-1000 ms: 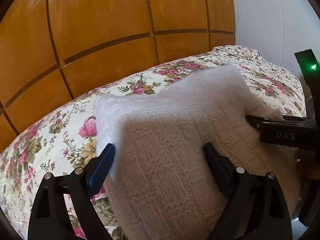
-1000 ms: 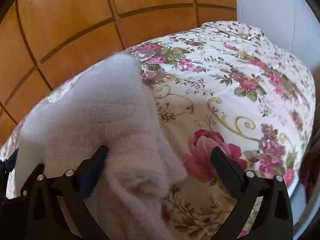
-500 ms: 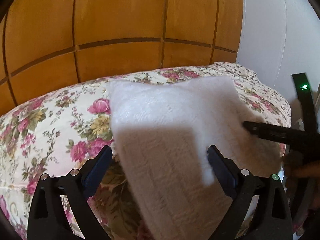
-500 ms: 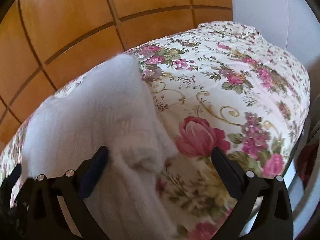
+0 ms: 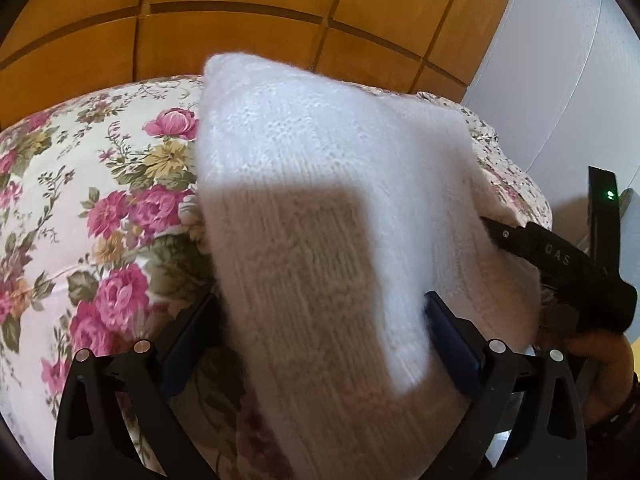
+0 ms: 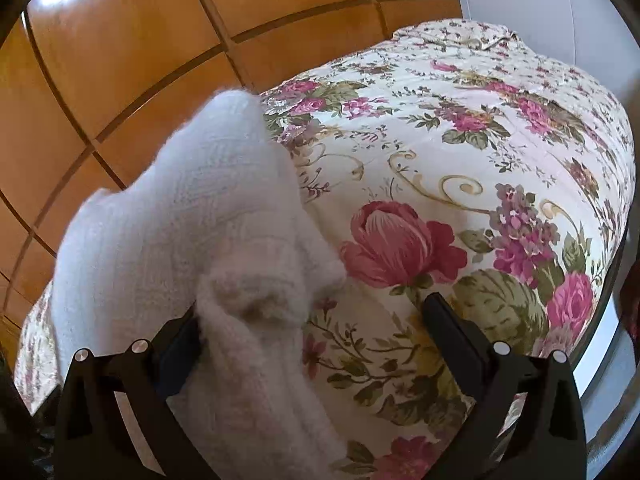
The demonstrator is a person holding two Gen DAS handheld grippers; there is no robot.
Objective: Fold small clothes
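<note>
Bottom of the left wrist view, the left gripper stands with its jaws spread wide, released, and the white knit garment drapes thickly between and over them, so it looks carried on the fingers rather than pinched. In the right wrist view, lower left, the right gripper is just as wide open; the white knit garment bunches against its left finger only, the other finger bare over the print. From the left camera that same right gripper pokes in at the right edge, its tip against the garment's side, a judgement being that the two tools prop the fold up from both sides to carry it over. Behind it lies the floral bedspread, then the wooden panel wall across the top and the pale wall upper right. Against half a second ago, the knit fills more of the left view and reaches higher, its top corner now over the wood panels, and the bedspread's far edge has dropped out of sight behind it; the right view shows the knit lifted a little and nearer the lens.
</note>
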